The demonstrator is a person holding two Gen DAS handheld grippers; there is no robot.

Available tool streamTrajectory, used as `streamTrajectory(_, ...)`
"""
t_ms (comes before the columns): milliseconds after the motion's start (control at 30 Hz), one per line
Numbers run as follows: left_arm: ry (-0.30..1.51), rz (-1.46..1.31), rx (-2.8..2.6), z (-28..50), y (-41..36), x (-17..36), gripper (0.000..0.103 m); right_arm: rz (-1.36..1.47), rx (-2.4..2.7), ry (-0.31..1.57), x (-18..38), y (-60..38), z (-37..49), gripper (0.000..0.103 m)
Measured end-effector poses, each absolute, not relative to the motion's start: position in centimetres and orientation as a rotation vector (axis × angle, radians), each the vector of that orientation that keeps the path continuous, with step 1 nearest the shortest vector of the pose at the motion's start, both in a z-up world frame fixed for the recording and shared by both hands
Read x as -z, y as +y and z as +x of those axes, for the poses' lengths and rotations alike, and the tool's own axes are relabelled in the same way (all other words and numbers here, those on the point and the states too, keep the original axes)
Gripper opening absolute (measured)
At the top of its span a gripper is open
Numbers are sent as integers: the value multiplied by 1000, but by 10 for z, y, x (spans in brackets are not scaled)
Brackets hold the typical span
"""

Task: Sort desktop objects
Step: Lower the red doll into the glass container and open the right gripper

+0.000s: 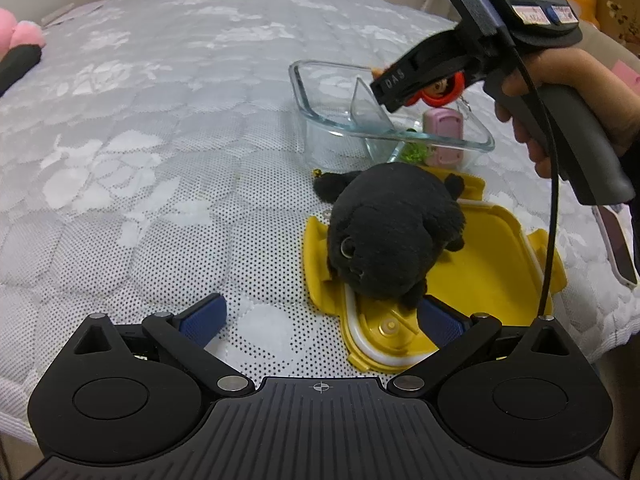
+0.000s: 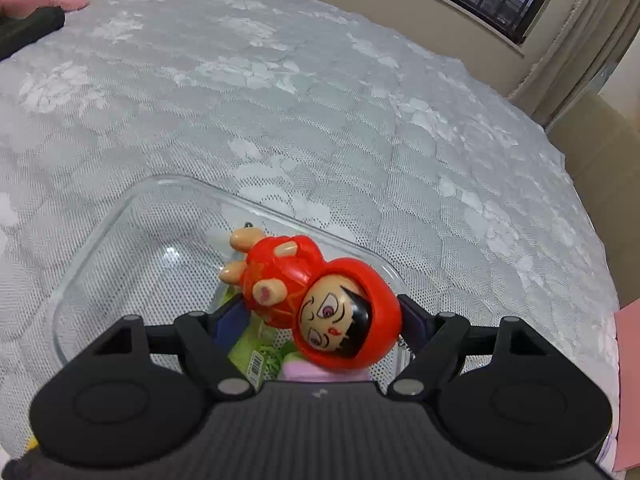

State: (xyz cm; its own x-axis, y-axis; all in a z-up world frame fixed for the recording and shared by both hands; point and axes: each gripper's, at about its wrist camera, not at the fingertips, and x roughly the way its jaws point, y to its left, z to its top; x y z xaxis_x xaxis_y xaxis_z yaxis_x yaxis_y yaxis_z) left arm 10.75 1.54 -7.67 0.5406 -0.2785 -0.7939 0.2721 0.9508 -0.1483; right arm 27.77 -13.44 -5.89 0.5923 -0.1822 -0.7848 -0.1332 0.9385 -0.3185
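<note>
Right wrist view showed a little red toy figure [image 2: 320,300] caught between the two fingers of the right gripper [image 2: 324,320]. The jaws stood wide and pressed on the toy's big round head from both sides. The toy hung over a clear glass box [image 2: 100,236], with its feet pointing away from the camera. Under it, inside the box, lay a small pink thing [image 2: 320,372] and a green packet [image 2: 248,352].

From the left wrist view, I could see the same red toy figure [image 1: 440,88] held in the right gripper [image 1: 420,92] above the glass box [image 1: 320,92]. A hand [image 1: 560,92] gripped the grey handle. A glass wall split the box into parts, and the pink thing [image 1: 444,124] sat in the near part.

Just in front of the box lay a yellow lid [image 1: 480,280], flat on the white cloth [image 1: 160,140]. A black plush toy [image 1: 392,232] sat on top of the lid. The left gripper [image 1: 320,320] stood wide open close to the plush toy, with nothing pressed between its blue pads [image 1: 204,316]. One pad was beside the lid's near corner.

Far off at the left edge lay something pink and black [image 1: 20,48].
</note>
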Motion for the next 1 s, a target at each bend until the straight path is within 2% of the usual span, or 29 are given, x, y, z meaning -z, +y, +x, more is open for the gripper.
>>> streamTrajectory(400,969,45,255,109,5,77,103,-326,-8,906,49,-150,255,80)
streamTrajectory(1000,893,278,269,109,-53,41,103,-140,-169,744,1,-202,168,86)
